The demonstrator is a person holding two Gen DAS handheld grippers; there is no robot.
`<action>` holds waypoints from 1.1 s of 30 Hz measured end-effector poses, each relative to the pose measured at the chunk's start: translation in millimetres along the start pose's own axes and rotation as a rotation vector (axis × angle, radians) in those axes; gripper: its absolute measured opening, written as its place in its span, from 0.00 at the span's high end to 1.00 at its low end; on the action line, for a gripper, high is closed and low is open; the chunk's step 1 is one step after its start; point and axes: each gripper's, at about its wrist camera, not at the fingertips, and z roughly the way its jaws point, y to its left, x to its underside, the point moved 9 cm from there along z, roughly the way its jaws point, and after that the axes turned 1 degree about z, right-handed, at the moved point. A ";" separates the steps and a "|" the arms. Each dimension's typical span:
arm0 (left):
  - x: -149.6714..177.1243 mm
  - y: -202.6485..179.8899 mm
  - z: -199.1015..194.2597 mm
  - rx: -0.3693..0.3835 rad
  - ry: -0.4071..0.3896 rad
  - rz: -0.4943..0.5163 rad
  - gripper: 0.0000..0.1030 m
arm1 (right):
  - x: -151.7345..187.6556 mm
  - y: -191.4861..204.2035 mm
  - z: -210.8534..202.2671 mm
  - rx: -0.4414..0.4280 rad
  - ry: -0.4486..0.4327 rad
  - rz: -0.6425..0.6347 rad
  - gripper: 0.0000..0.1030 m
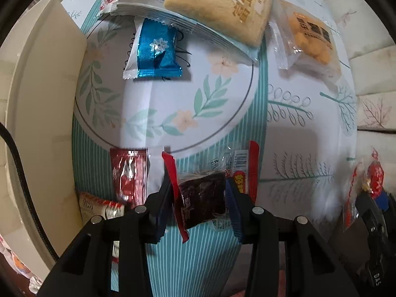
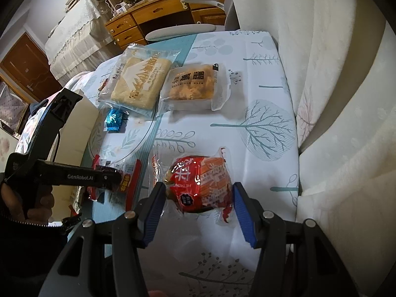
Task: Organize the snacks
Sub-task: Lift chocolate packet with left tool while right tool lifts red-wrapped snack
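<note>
My left gripper (image 1: 200, 198) is shut on a dark snack packet with red edges (image 1: 201, 198), held just above the striped tablecloth. My right gripper (image 2: 199, 198) is shut on a red-and-orange wrapped round snack (image 2: 198, 185) over the white part of the cloth; that snack also shows at the right edge of the left wrist view (image 1: 371, 180). On the table lie a blue foil packet (image 1: 156, 52), a large cake packet (image 1: 217, 7) and a yellow pastry packet (image 1: 309, 39). These also show in the right wrist view: blue foil packet (image 2: 114, 121), cake packet (image 2: 139, 84), pastry packet (image 2: 193, 86).
A cream box (image 1: 42, 94) stands along the table's left side. A red foil packet (image 1: 130, 175) and a white-red packet (image 1: 99, 206) lie near it. A white padded sofa (image 2: 346, 99) borders the table on the right. A wooden desk (image 2: 153, 12) stands beyond.
</note>
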 end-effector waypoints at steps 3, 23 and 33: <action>7.5 -1.2 -7.9 0.025 0.002 -0.002 0.61 | 0.4 3.7 -3.2 -0.002 -0.008 -0.002 0.46; 50.6 45.6 -133.7 0.120 -0.190 0.045 0.61 | -6.4 75.6 -29.5 -0.057 -0.075 -0.064 0.46; 70.4 107.2 -186.4 0.129 -0.261 0.072 0.61 | -13.5 138.2 -42.3 -0.099 -0.133 -0.070 0.46</action>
